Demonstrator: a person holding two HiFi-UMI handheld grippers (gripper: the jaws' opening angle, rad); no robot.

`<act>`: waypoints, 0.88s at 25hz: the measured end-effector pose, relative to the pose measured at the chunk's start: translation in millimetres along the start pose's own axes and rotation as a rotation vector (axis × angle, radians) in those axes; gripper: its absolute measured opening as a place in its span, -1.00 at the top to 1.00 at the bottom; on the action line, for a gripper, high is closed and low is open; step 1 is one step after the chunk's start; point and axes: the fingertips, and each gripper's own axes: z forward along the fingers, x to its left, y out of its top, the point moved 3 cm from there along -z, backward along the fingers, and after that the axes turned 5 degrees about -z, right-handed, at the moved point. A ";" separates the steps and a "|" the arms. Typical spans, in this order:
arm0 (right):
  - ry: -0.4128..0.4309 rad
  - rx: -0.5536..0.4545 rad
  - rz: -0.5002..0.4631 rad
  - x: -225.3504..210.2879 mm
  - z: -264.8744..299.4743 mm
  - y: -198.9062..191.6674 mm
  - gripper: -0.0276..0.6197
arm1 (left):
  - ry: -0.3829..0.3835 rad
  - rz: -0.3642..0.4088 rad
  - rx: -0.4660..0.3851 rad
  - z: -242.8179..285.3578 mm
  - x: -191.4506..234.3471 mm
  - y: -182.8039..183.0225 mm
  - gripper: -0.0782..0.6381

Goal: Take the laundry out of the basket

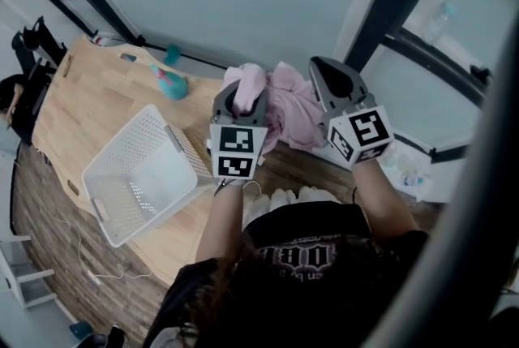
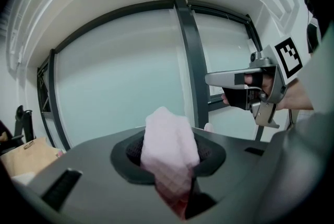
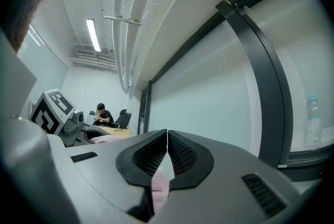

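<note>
Laundry [image 1: 285, 107], pink, hung at frame centre, pinched by both the left hand-held gripper [image 1: 242, 95] and right hand-held gripper [image 1: 326, 77], right of the white basket [image 1: 138, 176] on the table [image 1: 89, 87].

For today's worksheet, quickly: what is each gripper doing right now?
Left gripper: jaws closed on pink cloth.
Right gripper: jaws closed, pinching pink cloth too.

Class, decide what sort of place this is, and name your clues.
Probably an office or lab: frosted glass partitions with dark frames, a ceiling strip light, and a person seated at a desk behind.
</note>
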 end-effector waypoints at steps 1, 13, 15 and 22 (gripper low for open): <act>-0.002 0.002 0.000 -1.7 -1.5 -2.1 0.83 | 0.003 -0.006 -0.002 1.0 -1.4 -1.1 0.42; -0.013 0.032 0.003 -16.9 -14.9 -22.1 0.83 | 0.054 -0.029 -0.027 6.1 -5.8 -5.1 0.42; -0.011 0.036 0.003 -17.6 -15.1 -24.9 0.83 | 0.060 -0.030 -0.026 6.8 -5.7 -6.1 0.42; 0.006 0.036 0.000 -17.1 -13.2 -29.0 0.83 | 0.077 -0.023 -0.024 7.5 -7.1 -7.4 0.42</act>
